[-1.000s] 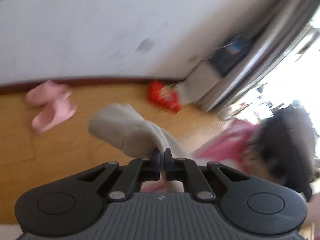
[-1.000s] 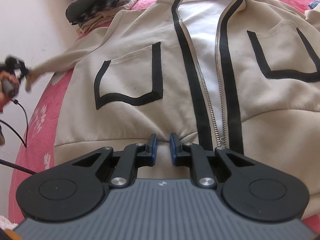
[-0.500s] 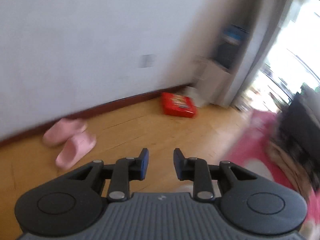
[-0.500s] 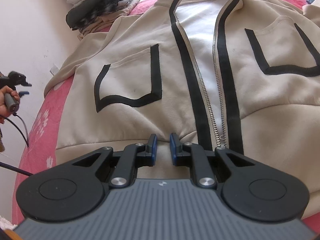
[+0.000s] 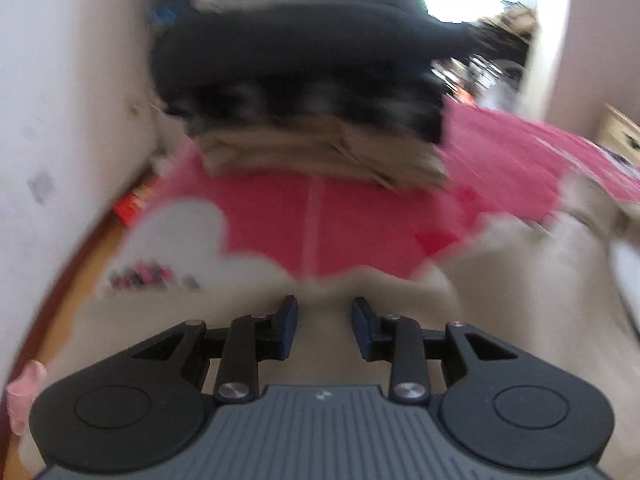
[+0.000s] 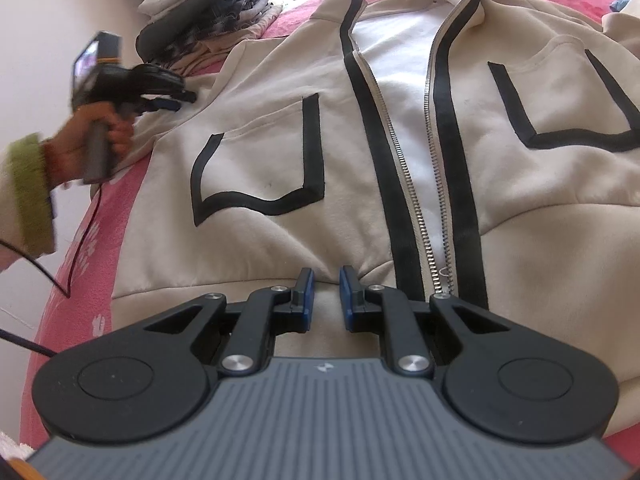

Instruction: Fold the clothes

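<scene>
A cream zip jacket (image 6: 280, 152) with black trim lies front up and unzipped on the pink bed cover (image 6: 76, 280). My right gripper (image 6: 325, 276) is open with a narrow gap, low over the jacket's bottom hem left of the zipper. My left gripper (image 5: 324, 306) is open and empty over the jacket's cream sleeve (image 5: 500, 272); its view is blurred. In the right wrist view the left gripper (image 6: 188, 98) hovers at the jacket's left shoulder and sleeve.
A stack of folded clothes (image 5: 312, 96) sits at the bed's far left corner, also in the right wrist view (image 6: 208, 20). A white wall (image 5: 60, 100) runs along the bed's left side. Wooden floor (image 5: 60, 280) and a red box (image 5: 132, 200) lie below.
My left gripper let go of the cream sleeve, opened, and swung from facing the floor to over the jacket's left sleeve. The right gripper has stayed at the hem.
</scene>
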`<state>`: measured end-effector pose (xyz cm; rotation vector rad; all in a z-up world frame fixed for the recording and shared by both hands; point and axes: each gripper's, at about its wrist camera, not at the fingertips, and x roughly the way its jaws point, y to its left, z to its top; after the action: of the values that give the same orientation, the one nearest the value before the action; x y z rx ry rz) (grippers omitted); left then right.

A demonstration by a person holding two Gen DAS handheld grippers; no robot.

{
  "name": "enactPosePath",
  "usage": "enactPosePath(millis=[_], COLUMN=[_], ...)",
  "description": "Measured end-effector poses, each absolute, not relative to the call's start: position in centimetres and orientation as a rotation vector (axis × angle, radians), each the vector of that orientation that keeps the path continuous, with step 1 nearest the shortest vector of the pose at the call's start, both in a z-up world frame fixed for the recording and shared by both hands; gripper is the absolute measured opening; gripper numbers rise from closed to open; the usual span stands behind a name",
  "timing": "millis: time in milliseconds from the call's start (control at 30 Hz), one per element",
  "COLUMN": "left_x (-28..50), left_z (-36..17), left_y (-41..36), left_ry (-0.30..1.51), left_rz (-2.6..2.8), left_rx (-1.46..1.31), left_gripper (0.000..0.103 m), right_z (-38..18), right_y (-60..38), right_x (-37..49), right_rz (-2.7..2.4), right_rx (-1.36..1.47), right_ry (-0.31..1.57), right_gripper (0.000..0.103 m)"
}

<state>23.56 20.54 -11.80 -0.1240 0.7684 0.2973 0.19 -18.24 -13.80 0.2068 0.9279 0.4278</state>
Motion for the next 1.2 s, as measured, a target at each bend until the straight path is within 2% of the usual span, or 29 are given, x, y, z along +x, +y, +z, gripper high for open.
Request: enactPosePath(millis=[200, 467, 767, 1200], left_x=[23.5, 17.0, 10.6, 6.6], left_z=[-9.0, -4.9, -5.9, -10.4], left_y=[22.7, 15.4, 5.9, 0.7], left_ry=[0.701, 0.691, 0.781, 0.851], left_rz=[0.383, 0.149, -0.062, -0.145], left_rx=[-0.188, -0.049, 0.141, 0.269], left_gripper=[0.033, 0.045, 0.049, 0.051], right_z=[-14.0, -14.2, -14.2, -14.2], right_y=[-18.4, -18.7, -18.8, -18.8], right_x=[0.2, 0.4, 0.4, 0.4], right_rz=[0.432, 0.441, 0.434, 0.431], right_rx=[0.222, 0.256, 0.270, 0.274], right_ry=[0.921, 0.924, 0.926, 0.926], right_gripper=[0.013, 0.013, 0.013, 0.015])
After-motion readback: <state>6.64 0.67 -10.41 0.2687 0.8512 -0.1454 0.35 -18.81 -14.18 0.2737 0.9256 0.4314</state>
